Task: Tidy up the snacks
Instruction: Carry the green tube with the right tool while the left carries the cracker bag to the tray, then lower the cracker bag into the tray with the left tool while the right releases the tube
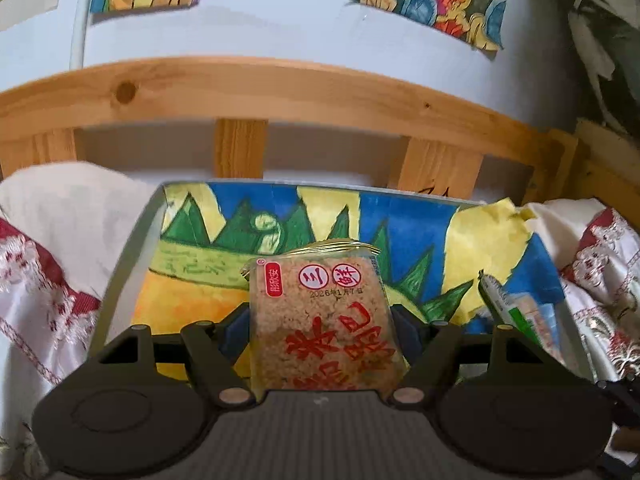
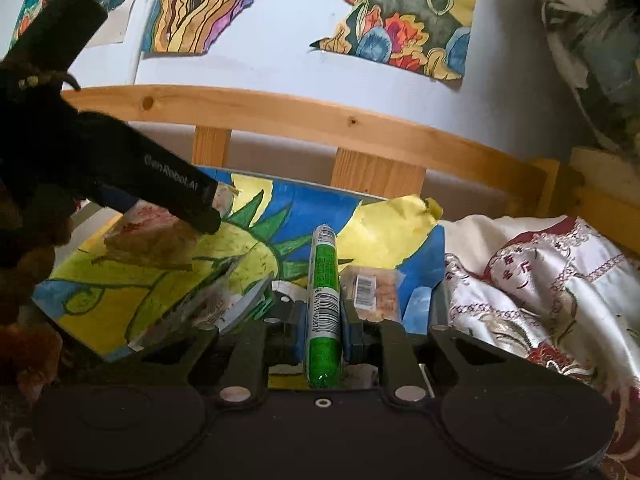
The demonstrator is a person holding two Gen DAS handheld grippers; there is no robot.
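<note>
Snack packet (image 1: 322, 320): square clear wrapper, brown crumbly cake, red characters and a printed date. Held between the pads of the left claw (image 1: 320, 322), jaws about half spread and pressed to its two side edges. Packet hangs above the painted sheet (image 1: 224, 240).

Green stick snack (image 2: 324, 308): slim tube, green wrapper, white barcode strip. Clamped lengthwise in the right claw (image 2: 322, 334), jaws nearly closed on it, tip pointing away from the camera.

Third item: small clear packet with barcode (image 2: 372, 290), lying on the sheet just right of the green stick.

In the right wrist view, left claw's black finger (image 2: 176, 196) crosses from upper left, its packet blurred beneath.

Sheet: child's painting in yellow, blue, green spikes, lying in a grey tray (image 1: 132, 248). Tray sits on a bed between white and red embroidered cloth (image 2: 532, 280). Behind: wooden slatted headboard (image 1: 240, 92), pale wall with torn paintings (image 2: 404, 16).
</note>
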